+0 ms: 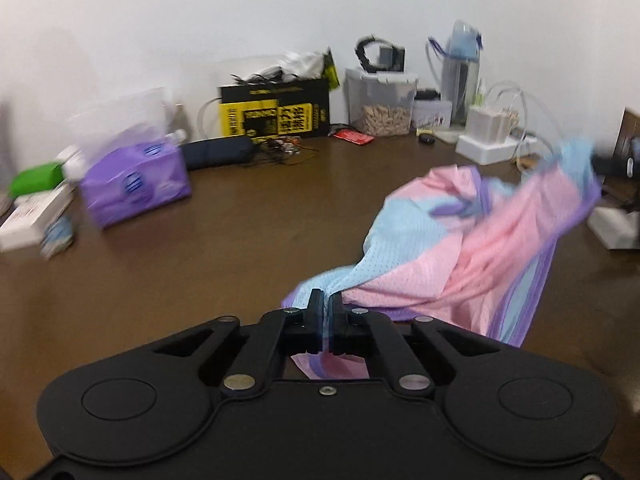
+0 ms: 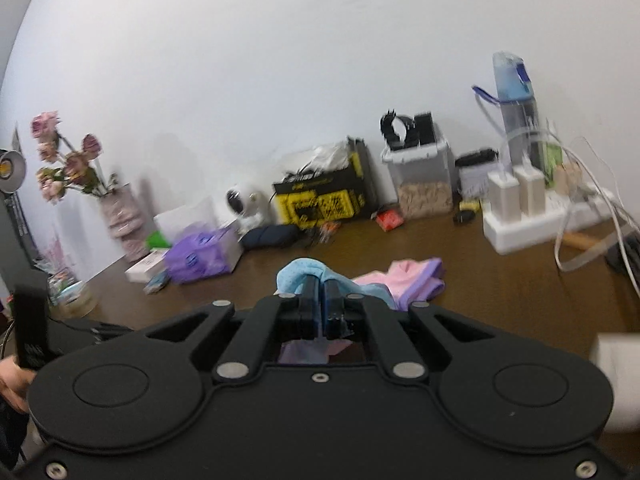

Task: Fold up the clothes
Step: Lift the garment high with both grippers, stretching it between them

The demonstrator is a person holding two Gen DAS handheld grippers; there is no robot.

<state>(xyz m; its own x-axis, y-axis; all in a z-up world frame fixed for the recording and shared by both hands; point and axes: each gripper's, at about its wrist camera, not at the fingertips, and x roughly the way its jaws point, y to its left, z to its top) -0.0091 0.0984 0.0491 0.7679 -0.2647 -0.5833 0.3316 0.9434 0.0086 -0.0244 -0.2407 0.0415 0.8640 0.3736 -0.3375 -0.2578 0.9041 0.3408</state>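
Two grippers, one garment, and plenty of blur. Biggest of all, a brown table [image 1: 200,248] spreading wide under a white wall [image 1: 240,8], back edge crowded with clutter. Across its right half in the left wrist view, a mesh garment [image 1: 460,248] in pink, pale blue and purple, lifted and stretched taut toward the upper right, smeared there by motion. Nearer in, the left gripper [image 1: 325,312], jaws pressed together on a pale blue corner of that cloth, purple hem hanging below. Over in the right wrist view, the right gripper [image 2: 321,300], fingers likewise clamped tight on a bunched blue fold, pink and purple cloth trailing off to the right onto the tabletop. Farther back, a black-and-yellow box [image 1: 276,110] against the wall, a clear lidded tub [image 1: 380,100] of pale pieces just beside it, a blue-capped bottle [image 2: 516,112] standing upright, a white power strip [image 2: 532,216] loaded with chargers and looping cables. Left side, a purple tissue pack [image 1: 134,184], a vase of dried pink flowers [image 2: 120,216], a small white camera [image 2: 246,204]. Smallest, a red packet [image 1: 354,136] lying flat near the tub. Bottom left in the right wrist view, part of a hand [image 2: 12,384] at the frame edge, what it grips unclear.
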